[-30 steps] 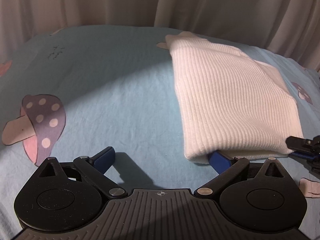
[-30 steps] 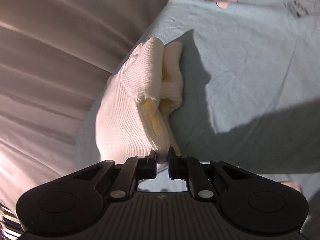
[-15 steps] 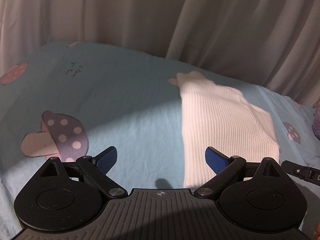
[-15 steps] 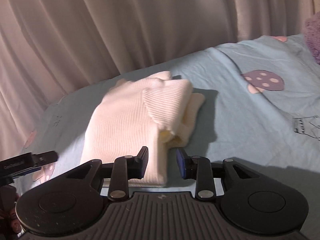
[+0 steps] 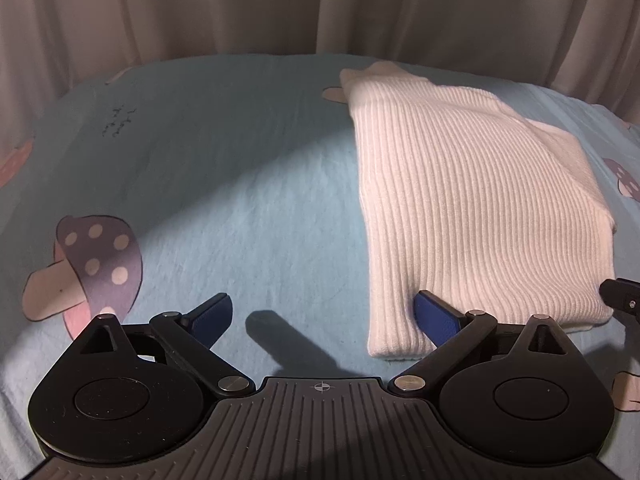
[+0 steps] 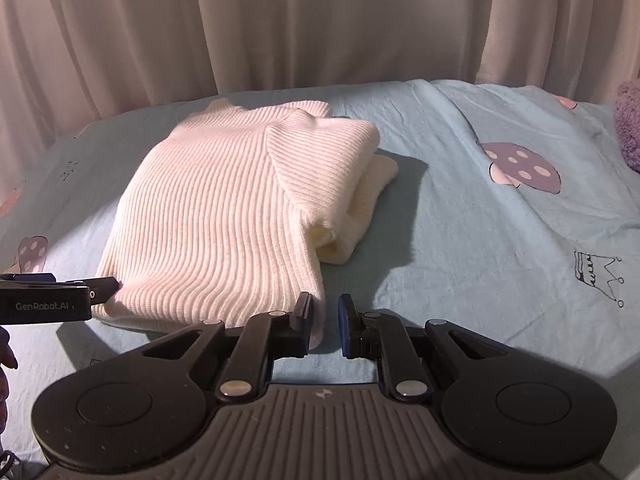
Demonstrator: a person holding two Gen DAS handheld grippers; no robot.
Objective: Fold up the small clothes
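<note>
A folded cream ribbed sweater (image 5: 472, 208) lies flat on the blue bed sheet (image 5: 240, 184); it also shows in the right wrist view (image 6: 224, 216). My left gripper (image 5: 320, 312) is wide open and empty, its right finger (image 5: 436, 316) over the sweater's near left corner. My right gripper (image 6: 325, 320) is slightly open and empty, just in front of the sweater's near right corner; its left finger (image 6: 302, 320) is close to the fabric edge. The left gripper's tip (image 6: 96, 288) shows at the sweater's near left corner.
The blue sheet (image 6: 500, 240) carries mushroom prints (image 5: 96, 268) (image 6: 524, 168) and a crown drawing (image 6: 596, 276). Beige curtains (image 6: 320, 20) hang behind the bed. A purple fuzzy item (image 6: 628, 128) sits at the far right edge.
My right gripper has let go of the sweater's corner and opened a little. The sweater now lies flat and folded. Both grippers rose and pulled back, then the left one lowered again.
</note>
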